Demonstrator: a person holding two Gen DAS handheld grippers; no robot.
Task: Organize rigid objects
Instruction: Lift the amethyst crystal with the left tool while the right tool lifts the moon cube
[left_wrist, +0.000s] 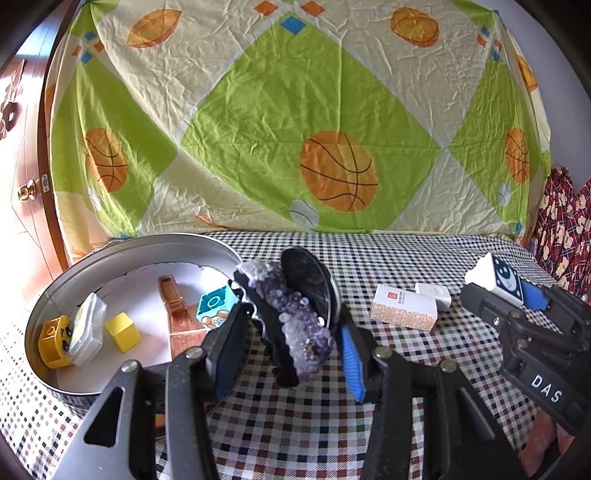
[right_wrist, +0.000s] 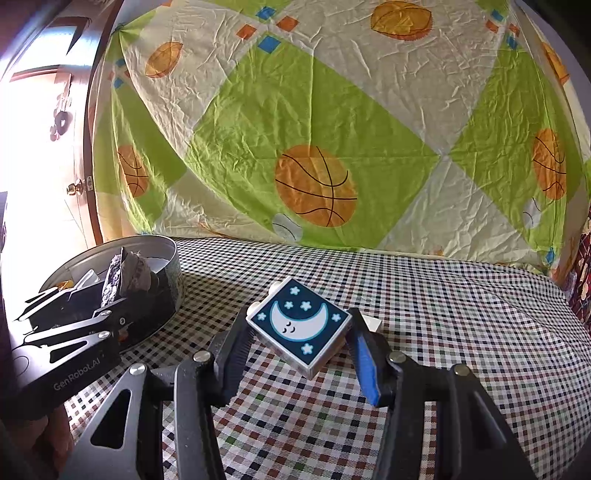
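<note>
Two held grippers work over a checked table. The left gripper (left_wrist: 295, 332) has its fingers closed on a purple crystal rock (left_wrist: 295, 325), poised at the rim of a round tin (left_wrist: 122, 251) — likely the drop-off step; next it needs clearing the rim. The right gripper (right_wrist: 299, 332) clamps a moon block (right_wrist: 301, 325), near mid-table with open room around.

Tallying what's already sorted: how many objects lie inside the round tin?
5 visible in the tin: yellow face block, clear box, yellow cube, copper comb, teal block. Others may be hidden.
</note>
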